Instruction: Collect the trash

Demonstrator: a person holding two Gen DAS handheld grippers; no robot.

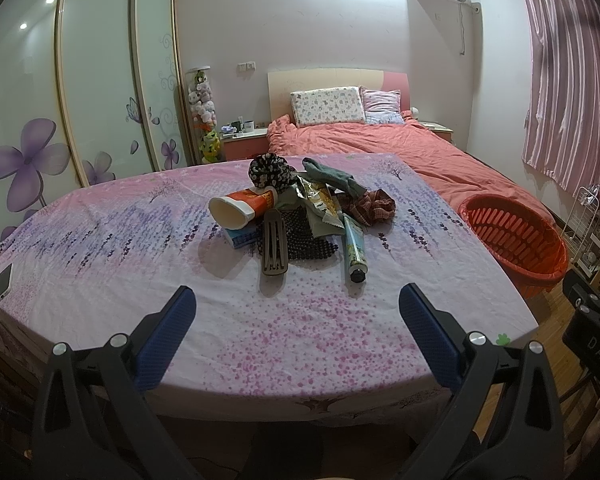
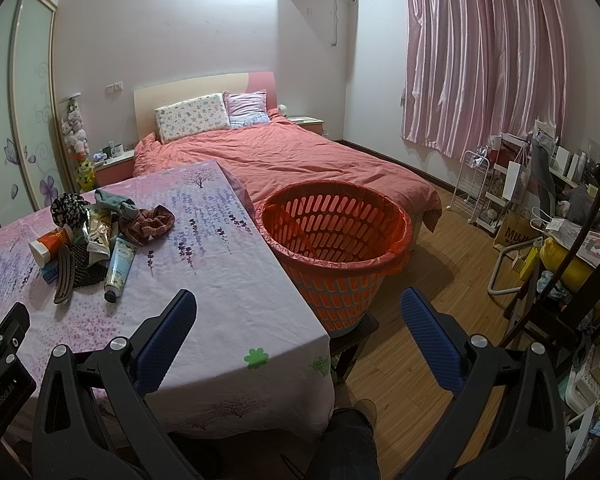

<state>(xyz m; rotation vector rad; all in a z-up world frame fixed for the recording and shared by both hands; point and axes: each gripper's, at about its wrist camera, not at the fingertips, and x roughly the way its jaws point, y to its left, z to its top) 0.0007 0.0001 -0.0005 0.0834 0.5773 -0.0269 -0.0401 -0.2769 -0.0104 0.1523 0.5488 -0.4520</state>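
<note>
A pile of items lies on the table's pink floral cloth [image 1: 140,248]: an orange paper cup [image 1: 242,206] on its side, a brown hair clip [image 1: 274,248], a snack wrapper [image 1: 320,204], a hand cream tube [image 1: 354,248], a grey sock [image 1: 332,176], a plaid cloth [image 1: 368,204] and a floral scrunchie [image 1: 270,172]. The pile also shows in the right wrist view [image 2: 96,240]. An orange basket [image 2: 336,240] lined with a red bag stands right of the table. My left gripper [image 1: 298,300] is open, short of the pile. My right gripper [image 2: 298,304] is open over the table's right edge, near the basket.
A phone [image 1: 3,282] lies at the table's left edge. A bed with a red quilt [image 2: 284,156] stands behind the table. A wardrobe [image 1: 100,80] is on the left. A cluttered desk, chair and white rack [image 2: 476,184] stand on the right over wooden floor.
</note>
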